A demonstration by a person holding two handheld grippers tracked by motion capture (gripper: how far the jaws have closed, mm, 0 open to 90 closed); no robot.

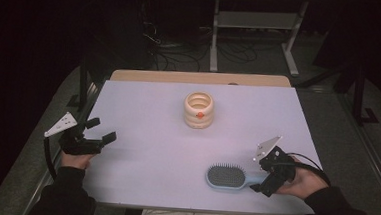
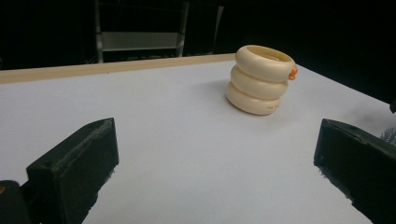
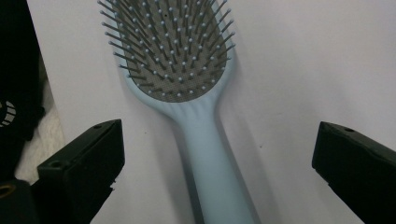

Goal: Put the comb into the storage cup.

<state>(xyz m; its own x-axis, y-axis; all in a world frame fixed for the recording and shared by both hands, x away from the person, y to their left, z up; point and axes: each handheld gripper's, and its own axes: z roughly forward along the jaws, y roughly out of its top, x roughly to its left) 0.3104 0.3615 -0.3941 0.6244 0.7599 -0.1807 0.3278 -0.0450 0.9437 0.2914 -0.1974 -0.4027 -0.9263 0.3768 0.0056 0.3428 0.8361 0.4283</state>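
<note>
Hairbrush (image 1: 227, 178), pale blue with a grey bristle pad, lies flat on the white surface (image 1: 146, 150) near its front edge, on the person's right side. Its bristles face up and its handle points toward the right hand-held gripper (image 1: 260, 182), which the person's right hand (image 1: 304, 183) holds at the surface's right front corner. In the right gripper view the handle (image 3: 212, 163) runs up the middle between the two black jaws, which stand wide apart on either side of it and touch nothing; the brush head (image 3: 170, 46) lies beyond them. The handle rests free on the surface, with clear white gaps between it and each jaw.

At the left front edge of the surface, the left hand-held gripper (image 1: 102, 130) is held by the left hand (image 1: 75, 159), its jaws spread open with nothing between them. It points across the surface toward a cream container (image 1: 199, 109) made of three stacked rings, which stands upright near the middle of the far half, well apart from both grippers and from the hairbrush. A small orange piece (image 2: 293, 73) sits on the container's side.
</note>
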